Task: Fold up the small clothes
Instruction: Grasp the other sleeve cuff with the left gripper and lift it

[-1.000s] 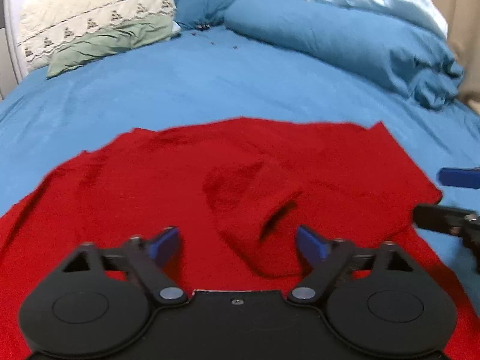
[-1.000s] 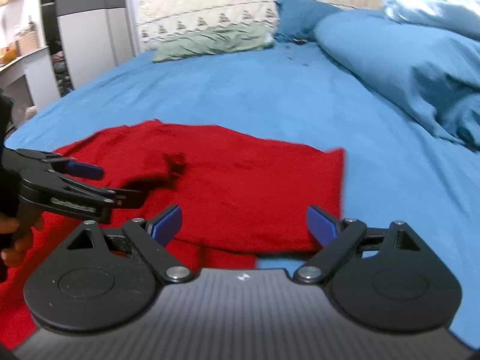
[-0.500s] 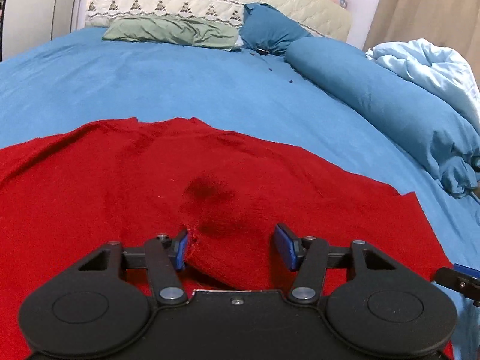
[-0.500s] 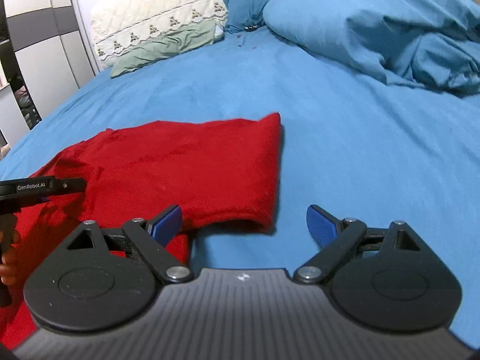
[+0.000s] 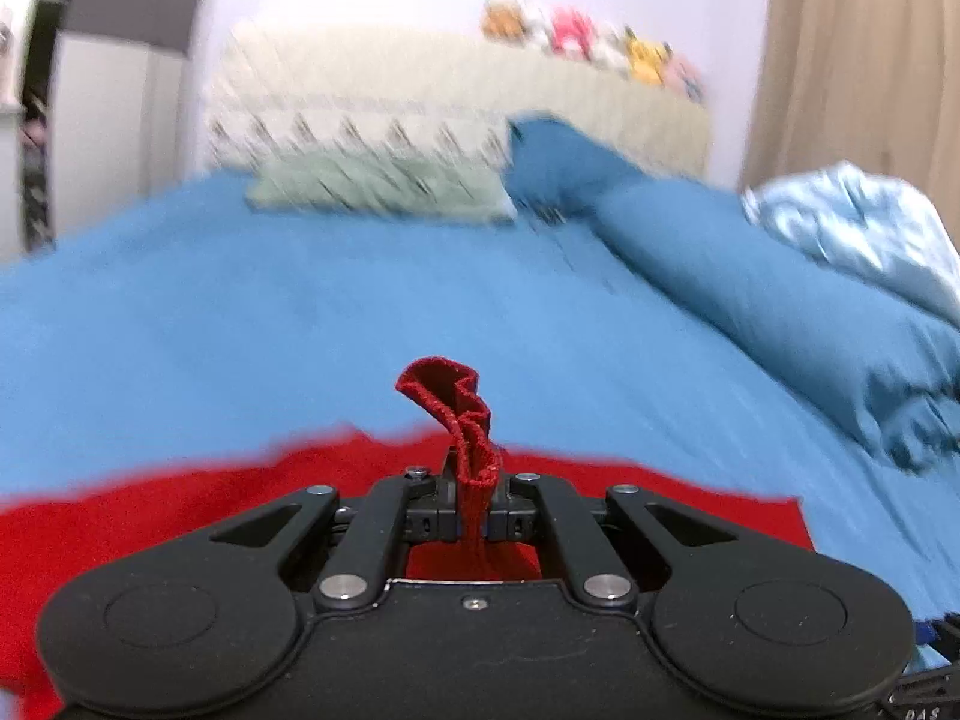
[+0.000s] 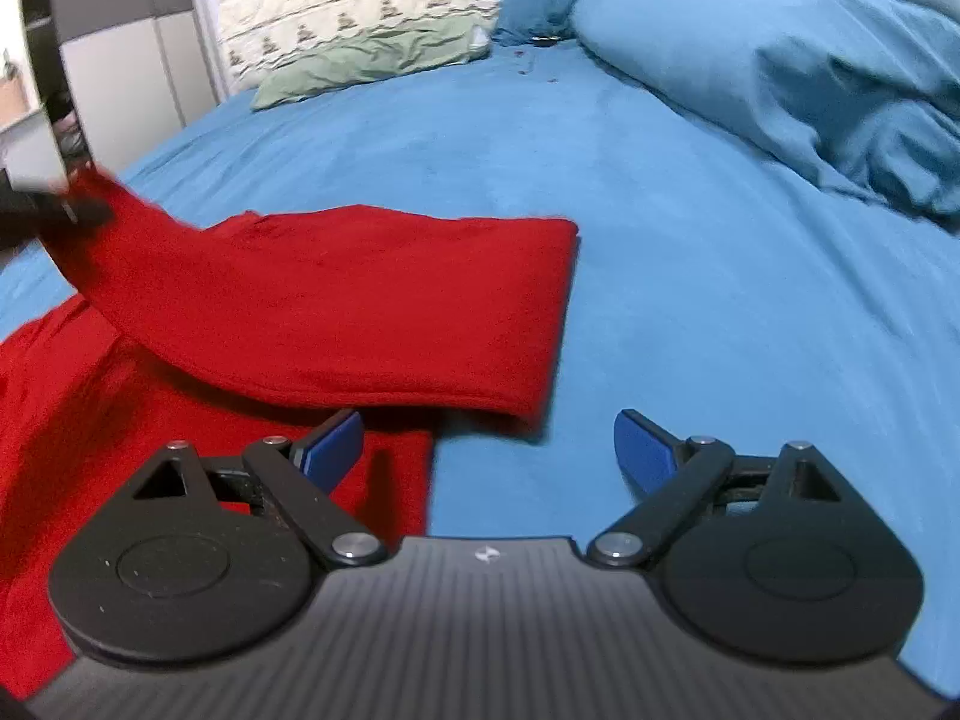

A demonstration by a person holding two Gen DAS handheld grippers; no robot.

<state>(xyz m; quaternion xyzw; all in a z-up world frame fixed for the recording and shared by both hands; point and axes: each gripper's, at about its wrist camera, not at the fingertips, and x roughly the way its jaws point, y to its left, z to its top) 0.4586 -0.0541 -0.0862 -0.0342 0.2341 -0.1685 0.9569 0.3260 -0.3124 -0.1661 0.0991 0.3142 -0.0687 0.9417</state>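
A red garment lies on the blue bedsheet. My left gripper is shut on a bunched fold of the red garment, which sticks up between its fingers, lifted off the bed. In the right wrist view that lifted part rises toward the left gripper at the left edge, blurred. My right gripper stands open low over the garment's near right corner, with nothing between its blue pads.
A rumpled blue duvet and a pale blue quilt lie at the right. A green pillow, a blue pillow and a cream headboard are at the back. A wardrobe stands left of the bed.
My left gripper closed on a fold of the red garment and rose with it, rolling as it went. The right gripper stayed open and nearly still.
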